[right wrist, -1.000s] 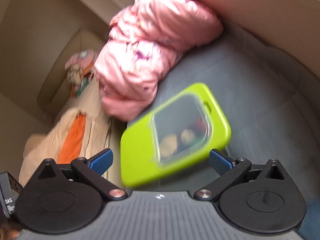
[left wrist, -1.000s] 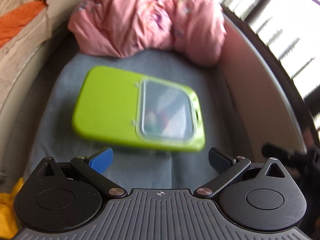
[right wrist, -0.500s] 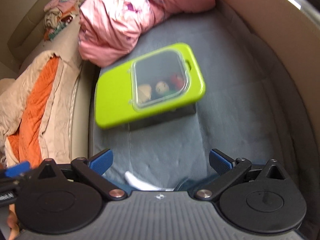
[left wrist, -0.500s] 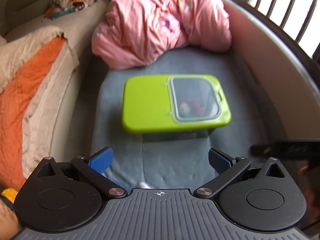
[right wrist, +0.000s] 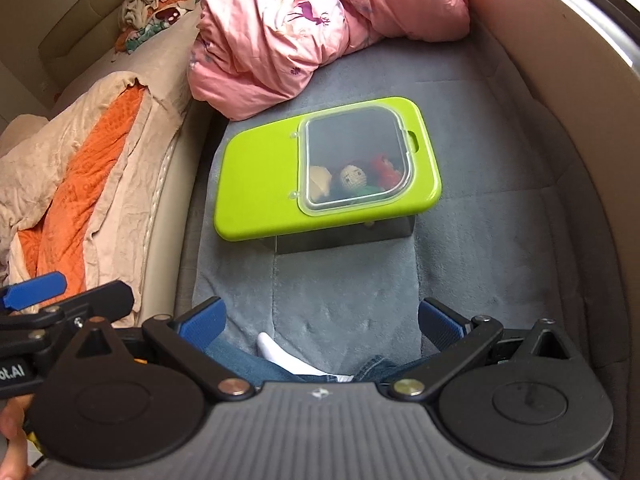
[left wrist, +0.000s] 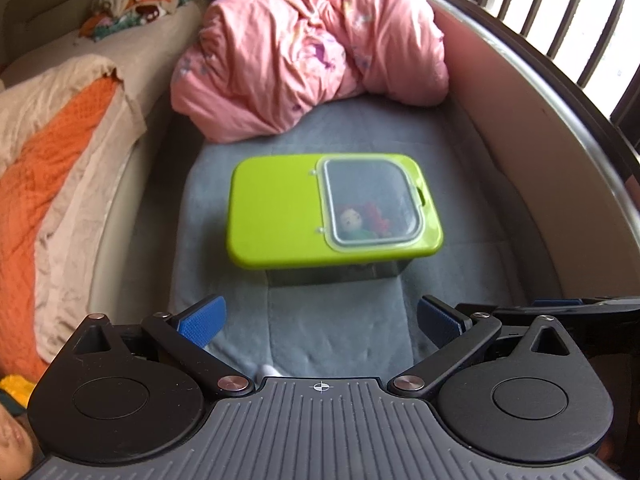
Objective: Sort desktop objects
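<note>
Left gripper [left wrist: 318,320] and right gripper [right wrist: 322,320] both spread wide, empty, near side of grey mat [left wrist: 340,320]. Lidded green box [left wrist: 280,208] beyond; toys [right wrist: 352,178] inside.

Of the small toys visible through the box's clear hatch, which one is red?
The rightmost toy, nearest the hatch's latch side. The round cream-coloured one sits in the middle and a tan one lies at the left.
</note>
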`<state>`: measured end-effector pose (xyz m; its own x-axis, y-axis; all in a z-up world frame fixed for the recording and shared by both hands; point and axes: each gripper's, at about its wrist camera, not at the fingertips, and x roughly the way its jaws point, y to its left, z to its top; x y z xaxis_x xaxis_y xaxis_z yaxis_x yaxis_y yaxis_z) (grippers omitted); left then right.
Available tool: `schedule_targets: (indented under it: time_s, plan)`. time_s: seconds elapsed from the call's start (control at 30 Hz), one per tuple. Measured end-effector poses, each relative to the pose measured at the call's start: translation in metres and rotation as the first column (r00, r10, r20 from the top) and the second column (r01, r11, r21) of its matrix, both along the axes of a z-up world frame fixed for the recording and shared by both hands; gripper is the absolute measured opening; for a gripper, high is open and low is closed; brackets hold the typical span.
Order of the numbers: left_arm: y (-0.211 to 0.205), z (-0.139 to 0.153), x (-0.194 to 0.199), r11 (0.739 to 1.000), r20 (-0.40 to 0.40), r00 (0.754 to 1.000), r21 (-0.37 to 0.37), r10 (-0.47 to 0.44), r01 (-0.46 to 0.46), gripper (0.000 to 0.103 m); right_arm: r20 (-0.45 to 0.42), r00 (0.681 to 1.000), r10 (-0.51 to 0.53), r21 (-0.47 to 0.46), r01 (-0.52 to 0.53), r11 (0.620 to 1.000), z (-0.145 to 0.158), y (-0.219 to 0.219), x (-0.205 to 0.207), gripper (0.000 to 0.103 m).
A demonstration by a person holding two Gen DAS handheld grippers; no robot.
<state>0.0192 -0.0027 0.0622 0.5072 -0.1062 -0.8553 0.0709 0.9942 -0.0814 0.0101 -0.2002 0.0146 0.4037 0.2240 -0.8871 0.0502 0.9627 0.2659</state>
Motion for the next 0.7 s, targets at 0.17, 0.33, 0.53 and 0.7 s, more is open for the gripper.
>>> schedule_targets:
  time_s: [0.17, 0.33, 0.53, 0.7]
  plan:
    - [0.003, -0.005, 0.004, 1.0, -0.01, 1.0, -0.008, 0.015, -0.016, 0.103, -0.014, 1.0, -0.017, 0.005, 0.017, 1.0, -0.003, -0.007, 0.004, 0.103]
    - [0.007, -0.011, 0.01, 0.999, -0.029, 0.999, -0.014, 0.044, -0.044, 0.103, -0.004, 1.0, -0.011, -0.001, 0.011, 1.0, -0.002, -0.006, 0.004, 0.103]
    - [0.012, -0.018, 0.013, 0.998, -0.052, 0.997, -0.022, 0.06, -0.061, 0.103, -0.022, 1.0, 0.002, -0.017, -0.002, 1.0, -0.007, -0.001, 0.006, 0.103]
    - [0.016, -0.02, 0.016, 0.997, -0.053, 0.996, -0.043, 0.067, -0.069, 0.103, -0.016, 1.0, -0.001, -0.021, 0.0, 1.0, -0.009, 0.0, 0.009, 0.103]
